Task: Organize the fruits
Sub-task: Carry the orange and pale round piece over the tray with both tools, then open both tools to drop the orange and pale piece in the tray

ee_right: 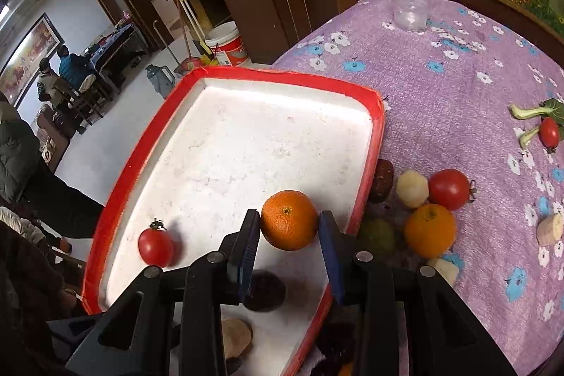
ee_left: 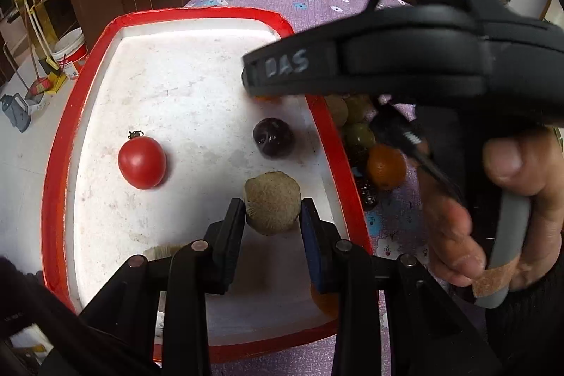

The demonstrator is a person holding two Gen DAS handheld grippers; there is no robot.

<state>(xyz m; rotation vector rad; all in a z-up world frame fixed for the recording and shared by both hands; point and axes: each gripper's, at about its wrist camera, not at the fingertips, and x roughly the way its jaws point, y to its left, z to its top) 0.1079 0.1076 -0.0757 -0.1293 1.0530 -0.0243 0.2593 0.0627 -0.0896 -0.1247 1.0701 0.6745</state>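
My left gripper (ee_left: 272,210) is shut on a brown fuzzy kiwi (ee_left: 272,201), held low over the white tray with a red rim (ee_left: 56,164). A red tomato (ee_left: 142,161) and a dark plum (ee_left: 273,137) lie in that tray. My right gripper (ee_right: 289,222) is shut on an orange (ee_right: 289,219) above the tray's (ee_right: 148,143) right side, with the tomato (ee_right: 155,246) at its left and the plum (ee_right: 265,291) below. In the left wrist view the right gripper's black body and the hand (ee_left: 493,217) on it fill the right side.
On the purple flowered cloth (ee_right: 458,76) right of the tray lie a second orange (ee_right: 430,229), a red tomato (ee_right: 448,189), pale peeled pieces, a green fruit (ee_right: 377,235), a small tomato with greens (ee_right: 549,131) and a clear plastic cup (ee_right: 410,0). The floor drops off left of the tray.
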